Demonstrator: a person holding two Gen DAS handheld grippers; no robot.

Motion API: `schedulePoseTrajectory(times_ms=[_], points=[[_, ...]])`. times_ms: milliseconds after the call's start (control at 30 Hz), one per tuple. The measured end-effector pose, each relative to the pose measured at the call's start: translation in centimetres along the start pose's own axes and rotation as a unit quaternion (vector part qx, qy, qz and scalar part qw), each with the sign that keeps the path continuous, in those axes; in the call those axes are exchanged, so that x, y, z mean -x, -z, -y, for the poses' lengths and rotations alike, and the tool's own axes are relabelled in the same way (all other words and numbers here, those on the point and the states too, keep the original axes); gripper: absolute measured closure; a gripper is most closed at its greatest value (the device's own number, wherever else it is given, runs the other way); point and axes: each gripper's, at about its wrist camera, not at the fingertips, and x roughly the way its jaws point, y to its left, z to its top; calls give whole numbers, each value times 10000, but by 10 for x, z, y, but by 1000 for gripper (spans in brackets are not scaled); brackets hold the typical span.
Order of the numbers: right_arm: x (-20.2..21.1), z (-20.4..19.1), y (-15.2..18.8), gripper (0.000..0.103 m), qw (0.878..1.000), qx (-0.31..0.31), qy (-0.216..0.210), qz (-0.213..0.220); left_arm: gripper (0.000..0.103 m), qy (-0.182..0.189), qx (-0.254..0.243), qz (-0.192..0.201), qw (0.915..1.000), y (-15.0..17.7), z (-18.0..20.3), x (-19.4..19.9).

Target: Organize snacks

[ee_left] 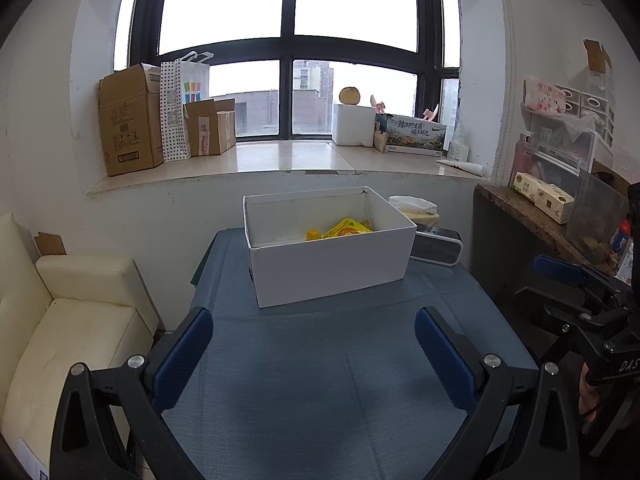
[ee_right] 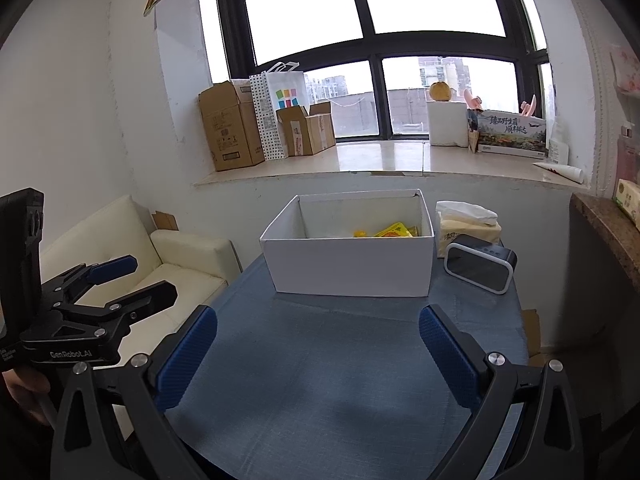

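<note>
Hovering above the near end of the blue tabletop (ee_left: 320, 360), the left claw (ee_left: 314, 354) and the right claw (ee_right: 318, 354) are both spread wide with nothing between their fingers. Beyond them the white box (ee_left: 332, 268) stands open at the far end of the tabletop, with the yellow snack packets (ee_left: 346, 229) lying inside it toward its right side, and a small black speaker (ee_right: 480, 263) sits just right of the box

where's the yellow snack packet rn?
Yellow snack packet lies inside the white box toward its right side, beside a small yellow cup; both wrist views show it.
</note>
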Motion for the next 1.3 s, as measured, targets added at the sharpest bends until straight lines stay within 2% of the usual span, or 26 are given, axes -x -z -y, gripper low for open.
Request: schedulePoseTrajectory(times_ms=[1300], points=[[0, -1, 2, 0, 10000, 7, -52, -20, 0, 10, -30, -26, 10000, 0, 0, 0]])
